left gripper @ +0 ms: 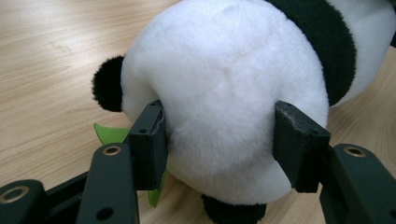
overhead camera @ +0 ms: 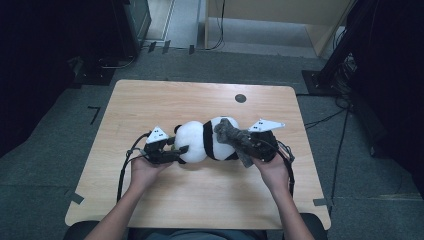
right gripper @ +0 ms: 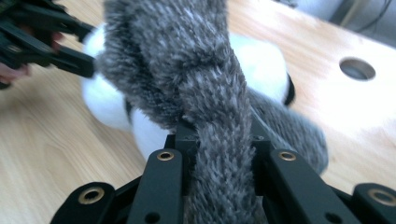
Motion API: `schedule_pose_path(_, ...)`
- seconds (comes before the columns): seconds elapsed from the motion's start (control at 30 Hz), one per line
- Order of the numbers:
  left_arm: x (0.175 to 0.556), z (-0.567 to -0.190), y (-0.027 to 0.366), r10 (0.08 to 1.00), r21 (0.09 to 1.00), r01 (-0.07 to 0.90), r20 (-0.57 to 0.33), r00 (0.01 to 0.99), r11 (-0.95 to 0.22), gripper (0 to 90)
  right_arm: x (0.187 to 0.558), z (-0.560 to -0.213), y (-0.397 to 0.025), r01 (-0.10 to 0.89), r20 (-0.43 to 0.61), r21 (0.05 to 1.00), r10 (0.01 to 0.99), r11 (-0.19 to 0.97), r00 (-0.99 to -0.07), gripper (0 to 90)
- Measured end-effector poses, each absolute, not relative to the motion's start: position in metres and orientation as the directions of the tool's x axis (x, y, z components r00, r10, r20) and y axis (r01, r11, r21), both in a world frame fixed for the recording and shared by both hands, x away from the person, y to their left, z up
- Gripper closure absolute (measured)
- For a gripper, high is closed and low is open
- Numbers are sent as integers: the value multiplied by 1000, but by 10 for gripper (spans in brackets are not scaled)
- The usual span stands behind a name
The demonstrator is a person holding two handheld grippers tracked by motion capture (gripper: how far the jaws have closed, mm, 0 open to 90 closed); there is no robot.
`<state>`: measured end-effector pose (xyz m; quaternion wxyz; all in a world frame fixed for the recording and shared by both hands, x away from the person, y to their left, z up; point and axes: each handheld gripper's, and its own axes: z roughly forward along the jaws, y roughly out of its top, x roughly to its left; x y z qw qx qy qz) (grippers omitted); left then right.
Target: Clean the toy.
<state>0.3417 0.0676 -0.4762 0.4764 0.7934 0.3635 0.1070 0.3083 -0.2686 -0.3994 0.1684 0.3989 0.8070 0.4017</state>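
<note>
A black-and-white panda plush (overhead camera: pixel 200 141) lies on its side in the middle of the wooden table (overhead camera: pixel 150 100). My left gripper (overhead camera: pixel 172 150) clamps its round white head (left gripper: pixel 224 70); both jaws press into the fur from either side. A green felt leaf (left gripper: pixel 109 133) pokes out under the head beside a black ear (left gripper: pixel 106 84). A grey furry cloth (overhead camera: pixel 234 137) is draped over the panda's body. My right gripper (overhead camera: pixel 256 145) is shut on one end of it. In the right gripper view the grey cloth (right gripper: pixel 187 70) rises from between the jaws of the right gripper (right gripper: pixel 219 140), hiding much of the panda.
A round cable hole (overhead camera: pixel 240 98) sits in the table's far right part, also visible as the hole (right gripper: pixel 357 68) in the right gripper view. Bare tabletop surrounds the plush. Dark floor, cables and furniture legs lie beyond the table's edges.
</note>
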Motion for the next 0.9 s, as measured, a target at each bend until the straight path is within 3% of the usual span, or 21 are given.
schedule_pose_path(0.23, 341, -476, 67, 681, 836, 472, -174, 712, -280, 422, 309, -387, -224, 447, 35, 799, 711, 402, -702, 749)
schedule_pose_path(0.57, 341, -475, 67, 682, 836, 478, -186, 707, -268, 430, 331, -407, -143, 411, 42, 788, 626, 458, -778, 750)
schedule_pose_path(0.9, 342, -475, 67, 685, 834, 480, -183, 705, -271, 435, 338, -422, -146, 436, 69, 768, 615, 470, -785, 751)
